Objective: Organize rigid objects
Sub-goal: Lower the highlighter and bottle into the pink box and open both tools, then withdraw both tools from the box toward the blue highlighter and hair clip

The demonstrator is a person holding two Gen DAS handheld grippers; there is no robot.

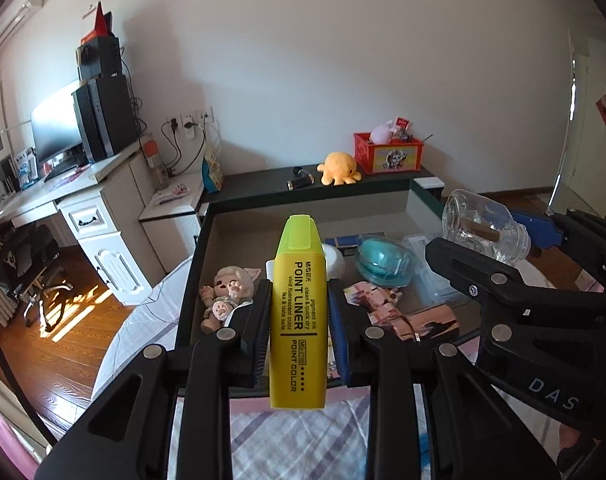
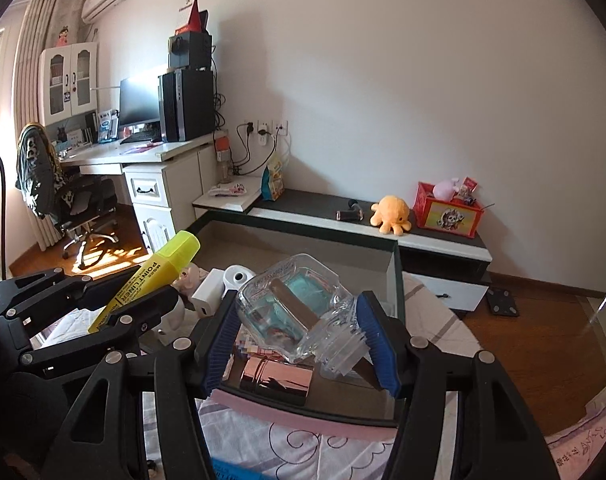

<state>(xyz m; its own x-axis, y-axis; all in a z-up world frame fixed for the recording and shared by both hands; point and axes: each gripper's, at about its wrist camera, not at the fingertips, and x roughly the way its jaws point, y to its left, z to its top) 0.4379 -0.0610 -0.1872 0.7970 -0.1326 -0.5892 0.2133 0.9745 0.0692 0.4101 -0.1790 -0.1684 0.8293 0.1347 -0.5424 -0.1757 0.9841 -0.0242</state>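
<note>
the highlighter (image 1: 299,312) is yellow, upright, cap up, pinched at its middle between the two pads of the left gripper (image 1: 299,320), held in the air above the near edge of the tray (image 1: 191,264). from the right wrist view the same highlighter (image 2: 147,280) leans up and to the right out of the left gripper (image 2: 115,312).

the jar (image 2: 299,312) is clear glass, lying on its side with its threaded mouth toward the camera, clamped between the blue pads of the right gripper (image 2: 299,344), also above the tray's near edge (image 2: 303,412). in the left view the jar (image 1: 483,228) sits just right of the highlighter, apart from it, with the right gripper (image 1: 515,292) behind it.

in the tray lie a doll (image 1: 227,292) by the left wall, a teal case (image 1: 385,260) toward the middle, a white tape roll (image 2: 239,278) and a shiny pink can (image 2: 277,376) at the near edge.

beyond the tray's far edge, a dark shelf (image 2: 315,204) carries an orange plush (image 2: 391,212) and a red box (image 2: 449,212).
</note>
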